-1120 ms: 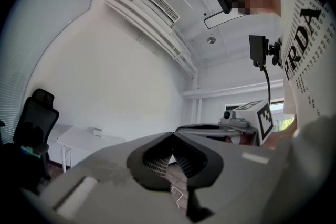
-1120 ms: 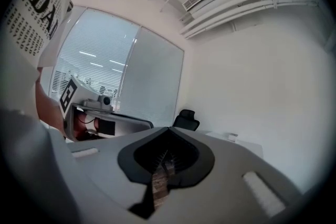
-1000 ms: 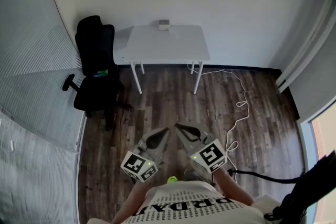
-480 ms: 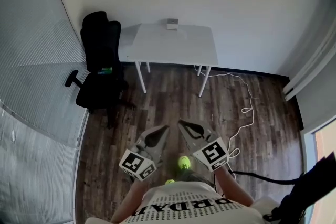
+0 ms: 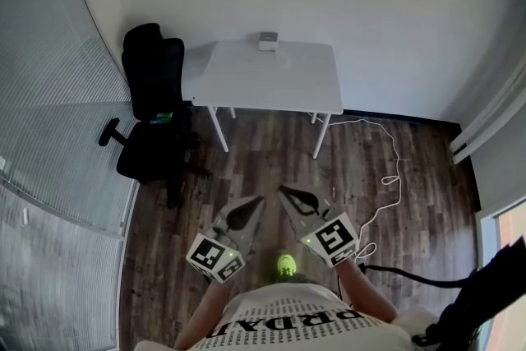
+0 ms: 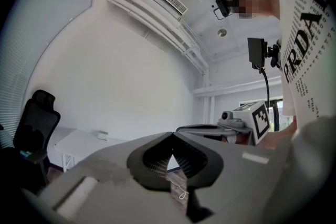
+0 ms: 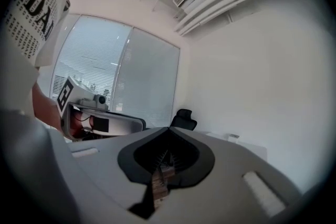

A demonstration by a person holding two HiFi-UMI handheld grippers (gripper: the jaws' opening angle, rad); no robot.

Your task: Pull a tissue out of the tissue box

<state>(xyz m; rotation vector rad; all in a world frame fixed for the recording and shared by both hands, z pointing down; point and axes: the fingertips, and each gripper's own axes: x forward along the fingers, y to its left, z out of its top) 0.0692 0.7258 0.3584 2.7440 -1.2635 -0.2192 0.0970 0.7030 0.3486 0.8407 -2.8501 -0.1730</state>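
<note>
A small grey tissue box (image 5: 267, 40) sits at the back edge of a white table (image 5: 279, 82) against the far wall. In the head view both grippers are held low over the wood floor, well short of the table. My left gripper (image 5: 259, 200) and my right gripper (image 5: 283, 192) are both shut with nothing between the jaws, their tips leaning toward each other. In the left gripper view my left gripper (image 6: 172, 134) points toward the table, with the tissue box (image 6: 102, 135) tiny at the left. The right gripper view shows my right gripper (image 7: 169, 128) and the tissue box (image 7: 232, 137) far off.
A black office chair (image 5: 152, 107) stands left of the table beside the blinds. A white cable (image 5: 386, 177) trails over the floor at the right, and a black cable (image 5: 403, 275) lies nearer. A green shoe (image 5: 286, 264) shows below the grippers.
The view has shifted as the person steps; the table sits slightly lower and larger in the frame. A green shoe has come into sight. Both grippers stay shut and level.
</note>
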